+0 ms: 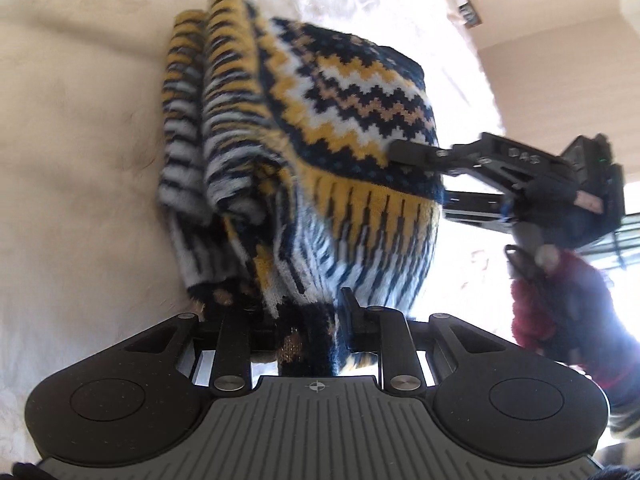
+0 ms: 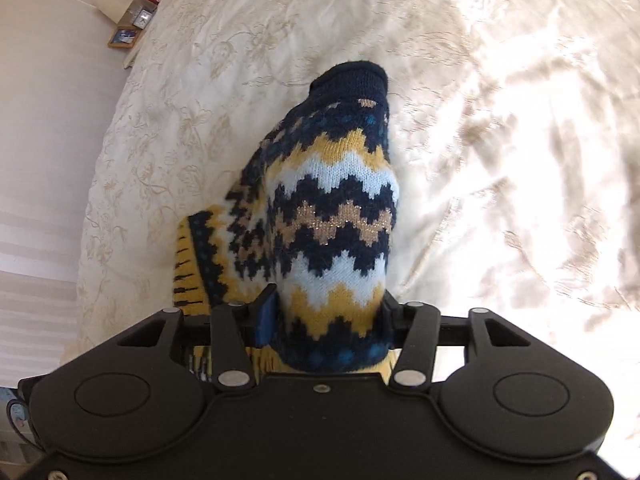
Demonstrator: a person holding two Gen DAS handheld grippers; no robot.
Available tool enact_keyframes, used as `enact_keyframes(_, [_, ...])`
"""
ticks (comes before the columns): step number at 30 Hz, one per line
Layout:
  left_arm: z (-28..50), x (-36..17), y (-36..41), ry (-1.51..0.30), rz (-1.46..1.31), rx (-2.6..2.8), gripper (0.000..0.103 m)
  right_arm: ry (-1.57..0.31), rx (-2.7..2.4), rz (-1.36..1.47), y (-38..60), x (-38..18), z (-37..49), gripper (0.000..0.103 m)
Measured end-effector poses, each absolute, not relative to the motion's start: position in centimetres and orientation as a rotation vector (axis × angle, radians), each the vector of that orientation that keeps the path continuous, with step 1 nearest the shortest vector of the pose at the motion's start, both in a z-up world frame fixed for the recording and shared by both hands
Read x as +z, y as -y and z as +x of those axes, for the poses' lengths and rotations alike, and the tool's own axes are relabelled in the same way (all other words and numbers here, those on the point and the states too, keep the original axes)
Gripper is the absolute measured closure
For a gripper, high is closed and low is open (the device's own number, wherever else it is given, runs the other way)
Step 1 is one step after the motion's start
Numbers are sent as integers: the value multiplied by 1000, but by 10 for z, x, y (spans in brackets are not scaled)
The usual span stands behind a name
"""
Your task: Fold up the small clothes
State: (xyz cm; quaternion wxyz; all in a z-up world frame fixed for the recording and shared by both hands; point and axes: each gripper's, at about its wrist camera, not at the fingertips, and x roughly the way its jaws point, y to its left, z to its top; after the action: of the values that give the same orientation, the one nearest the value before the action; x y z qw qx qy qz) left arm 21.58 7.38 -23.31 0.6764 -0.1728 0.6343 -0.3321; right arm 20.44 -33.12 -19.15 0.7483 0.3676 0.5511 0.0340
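I see a fuzzy zigzag-knit sweater [image 1: 320, 128] bunched mid-frame above the cream embroidered bedspread [image 2: 168, 128]; my left gripper [image 1: 304, 320] and right gripper [image 2: 328, 312] each have their fingers pinching its thick wool.

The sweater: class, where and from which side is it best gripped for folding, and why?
Grip the sweater at its edges, one gripper per side, as now: the left gripper pinches bunched fabric, the right gripper the zigzag band. Coming in from opposite sides suits soft knit, which sags wherever unsupported above the bedspread.
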Motion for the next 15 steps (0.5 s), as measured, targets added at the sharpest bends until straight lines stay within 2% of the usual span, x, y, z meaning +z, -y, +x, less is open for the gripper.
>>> enact_keyframes(1, [214,-235,-75,-1429,-355,-720,76,-1202,53,791,333,-192,200,34])
enact_keyframes(6, [205,-226,-98,-1385,-310,-615,75,-1136,34,811,344,-182,181,23])
enact_keyframes(15, [200,-144,-70,-1102,-115,-611,74,-1037,18,780,358,-163,156,16])
